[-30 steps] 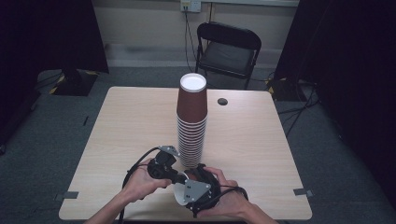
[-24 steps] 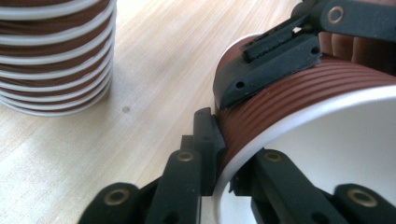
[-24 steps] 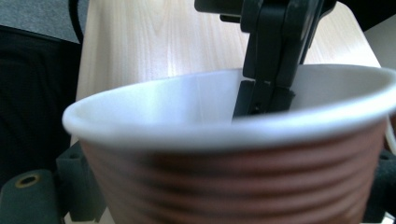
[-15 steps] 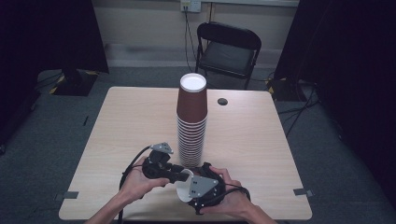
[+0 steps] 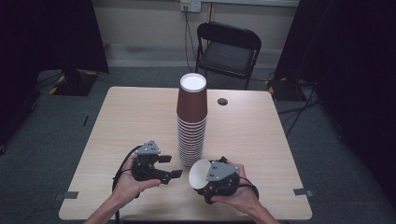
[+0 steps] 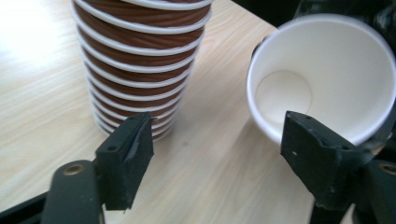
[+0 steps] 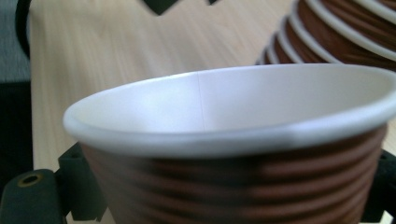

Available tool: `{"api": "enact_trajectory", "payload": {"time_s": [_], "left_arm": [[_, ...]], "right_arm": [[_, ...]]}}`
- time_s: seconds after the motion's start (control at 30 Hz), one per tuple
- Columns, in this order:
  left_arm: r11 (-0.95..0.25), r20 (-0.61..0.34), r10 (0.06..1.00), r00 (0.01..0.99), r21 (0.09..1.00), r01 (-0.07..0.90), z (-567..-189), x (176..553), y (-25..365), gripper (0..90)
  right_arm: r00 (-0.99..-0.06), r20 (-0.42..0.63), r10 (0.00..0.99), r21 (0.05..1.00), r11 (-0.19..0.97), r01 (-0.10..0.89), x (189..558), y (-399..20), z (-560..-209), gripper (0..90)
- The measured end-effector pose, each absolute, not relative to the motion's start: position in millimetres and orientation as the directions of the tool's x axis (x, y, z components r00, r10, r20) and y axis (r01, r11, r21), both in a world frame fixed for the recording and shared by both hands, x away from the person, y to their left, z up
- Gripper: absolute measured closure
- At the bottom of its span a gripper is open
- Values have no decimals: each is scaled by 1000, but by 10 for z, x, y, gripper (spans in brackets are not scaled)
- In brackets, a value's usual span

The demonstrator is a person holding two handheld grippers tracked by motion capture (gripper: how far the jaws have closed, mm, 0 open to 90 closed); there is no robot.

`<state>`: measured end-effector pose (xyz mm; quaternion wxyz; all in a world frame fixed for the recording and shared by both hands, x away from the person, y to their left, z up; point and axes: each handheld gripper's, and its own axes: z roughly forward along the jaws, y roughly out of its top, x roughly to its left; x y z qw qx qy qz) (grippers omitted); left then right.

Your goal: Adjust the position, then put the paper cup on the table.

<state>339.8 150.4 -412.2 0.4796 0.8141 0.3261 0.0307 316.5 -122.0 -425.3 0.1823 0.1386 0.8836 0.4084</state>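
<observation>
The left gripper [image 5: 173,166], jaws just spread wide and empty, has let go so the right gripper [image 5: 205,179] alone clamps the brown paper cup [image 5: 200,173], tipped sideways beside the cup stack [image 5: 191,122] on the bench [image 5: 116,121].

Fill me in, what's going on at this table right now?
A person is working with a hand-held gripper in each hand beside a tall stack of brown paper cups on the wooden table. The right gripper is shut on a single cup, held on its side with the white mouth facing the left gripper. The left gripper's jaws have just been opening; they stand apart with nothing between them, just short of the cup's rim.
</observation>
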Motion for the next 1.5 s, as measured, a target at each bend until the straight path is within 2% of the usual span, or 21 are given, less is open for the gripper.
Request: {"api": "enact_trajectory", "payload": {"time_s": [0.27,0.47,0.7,0.97,1.03,1.13,1.33,1.5], "left_arm": [[-352,-156,595,788,831,431,-4173,3362,1619,189],[-361,-101,619,779,845,396,-4269,3361,1708,159],[-339,-91,671,736,845,413,-4315,3360,1809,157],[-330,-93,679,728,847,416,-4348,3328,1900,156],[-334,-103,691,715,832,443,-4369,3320,1902,157],[-351,-73,691,719,835,423,-4385,3277,1922,157],[-307,-84,719,690,853,423,-4412,3263,1993,157],[-311,-41,754,655,856,412,-4513,3308,2087,157]], "right_arm": [[-849,-101,518,844,497,203,3298,-1457,-4166,101],[-801,-60,596,861,437,261,3367,-1584,-4112,101],[-751,-5,661,878,363,313,3494,-1729,-4068,102],[-705,18,709,892,308,332,3664,-1830,-4043,102],[-695,22,719,892,300,338,3723,-1845,-4039,102],[-677,38,735,894,277,352,3823,-1868,-4040,103],[-633,64,772,897,233,376,4034,-1876,-4085,102],[-596,91,798,899,192,394,4208,-1862,-4149,103]]}}
